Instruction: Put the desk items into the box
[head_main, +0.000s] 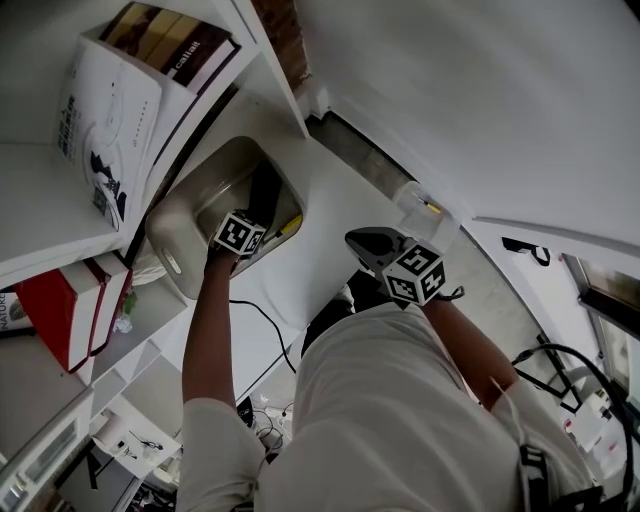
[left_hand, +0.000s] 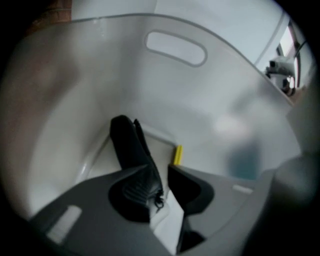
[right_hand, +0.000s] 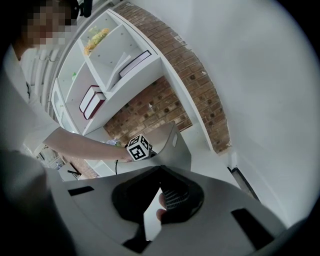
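The pale box stands on the white desk under the shelves; its wall with a handle slot fills the left gripper view. My left gripper reaches down inside it, the marker cube level with the rim. Its jaws stand a little apart, with box floor showing between them. A black item lies on the floor against the left pad, and a yellow item sits just beyond the tips. My right gripper hovers over the desk right of the box, tips together and pointing towards the box.
White shelves on the left hold a white carton and red books. A clear container sits at the desk's far edge. A black cable trails off the near edge. A brick wall stands behind the shelving.
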